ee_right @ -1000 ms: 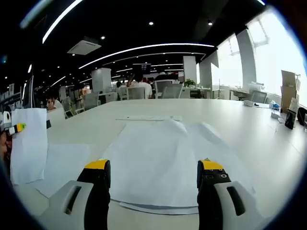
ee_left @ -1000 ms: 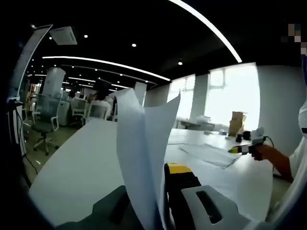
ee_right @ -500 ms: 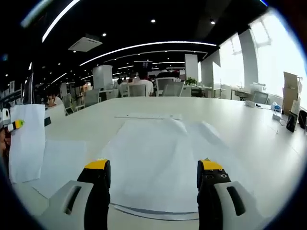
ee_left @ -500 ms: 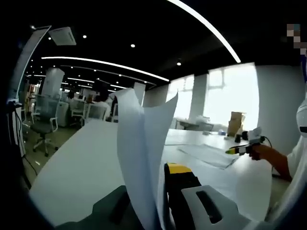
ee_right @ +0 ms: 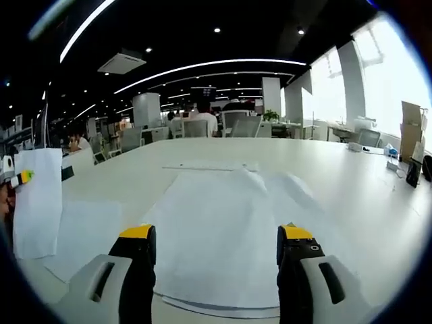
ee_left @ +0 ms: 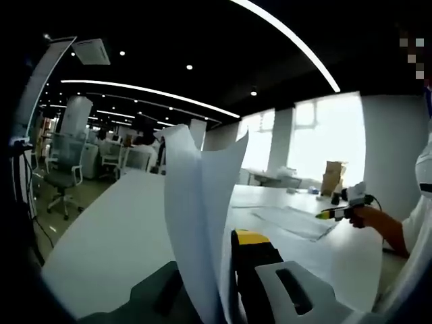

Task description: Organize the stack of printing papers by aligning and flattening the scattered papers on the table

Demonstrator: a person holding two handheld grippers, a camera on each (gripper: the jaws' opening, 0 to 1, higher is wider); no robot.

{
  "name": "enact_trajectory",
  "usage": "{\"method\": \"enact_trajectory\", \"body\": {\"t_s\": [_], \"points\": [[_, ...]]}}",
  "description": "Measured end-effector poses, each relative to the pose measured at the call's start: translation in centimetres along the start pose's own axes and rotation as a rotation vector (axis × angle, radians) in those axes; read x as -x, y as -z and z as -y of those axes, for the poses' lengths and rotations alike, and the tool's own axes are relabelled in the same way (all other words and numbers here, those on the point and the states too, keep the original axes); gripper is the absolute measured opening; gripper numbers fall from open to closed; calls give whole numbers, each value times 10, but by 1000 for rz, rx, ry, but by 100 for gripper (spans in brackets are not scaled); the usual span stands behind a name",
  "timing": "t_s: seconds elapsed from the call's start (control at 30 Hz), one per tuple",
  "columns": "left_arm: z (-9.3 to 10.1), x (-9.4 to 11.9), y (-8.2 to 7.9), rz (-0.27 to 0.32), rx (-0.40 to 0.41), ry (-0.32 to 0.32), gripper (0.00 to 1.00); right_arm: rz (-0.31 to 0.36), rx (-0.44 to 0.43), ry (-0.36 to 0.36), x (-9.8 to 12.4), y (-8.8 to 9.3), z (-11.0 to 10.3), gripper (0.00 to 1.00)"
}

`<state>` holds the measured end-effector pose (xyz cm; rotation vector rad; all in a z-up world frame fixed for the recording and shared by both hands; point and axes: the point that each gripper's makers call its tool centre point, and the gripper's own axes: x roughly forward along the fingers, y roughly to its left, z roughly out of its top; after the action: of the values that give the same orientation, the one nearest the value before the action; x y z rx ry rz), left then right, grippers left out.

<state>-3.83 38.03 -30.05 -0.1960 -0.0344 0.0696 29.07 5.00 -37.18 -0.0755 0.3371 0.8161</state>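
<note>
While our left hand-held gripper (ee_left: 226,283) pinches upright sheets (ee_left: 199,209) at frame centre for stacking, our right hand-held gripper (ee_right: 212,260) gapes over the pile (ee_right: 229,229) on the bench (ee_right: 344,182).

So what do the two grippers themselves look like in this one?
The right gripper has two black jaws with yellow tips on pale grey housings with slot-shaped openings. The left gripper shows the same black, yellow-tipped, grey build. The person wears a white sleeve.

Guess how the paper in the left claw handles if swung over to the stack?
Likely floppy: the thin white sheets pinched in the left claw curl at the top. Probably light, so they may flutter. Their edges already splay apart, so they could shift out of line.
</note>
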Motion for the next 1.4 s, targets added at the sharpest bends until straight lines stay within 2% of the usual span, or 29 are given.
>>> {"method": "enact_trajectory", "body": {"t_s": [0.33, 0.5, 0.63, 0.73, 0.87, 1.0, 1.07, 1.1, 1.2, 1.4], "points": [[5, 2, -4, 18, -10, 12, 6, -14, 22, -4, 2, 3, 2, 65], [6, 0, 0, 9, -4, 13, 6, -11, 14, -3, 3, 2, 3, 64], [9, 0, -1, 15, -9, 23, 6, -2, -4, -23, 3, 0, 1, 55], [10, 0, -1, 15, -5, 23, 6, 3, 7, -39, 4, -3, -3, 46], [9, -1, -1, 11, -9, 22, 6, 19, 15, -52, 4, -7, -6, 39], [10, -1, -3, 14, -15, 28, 6, 31, -4, -59, 4, -10, -8, 40], [10, -1, -4, 18, -14, 30, 6, 55, -61, -32, 3, -14, -4, 54], [10, -1, -4, 19, -13, 31, 6, 63, -47, -20, 4, -16, -1, 61], [10, 0, -4, 19, -17, 31, 6, 70, -3, -20, 5, -19, -2, 54], [8, -2, -4, 22, -10, 29, 6, 57, 5, -38, 3, -21, -6, 54]]}}
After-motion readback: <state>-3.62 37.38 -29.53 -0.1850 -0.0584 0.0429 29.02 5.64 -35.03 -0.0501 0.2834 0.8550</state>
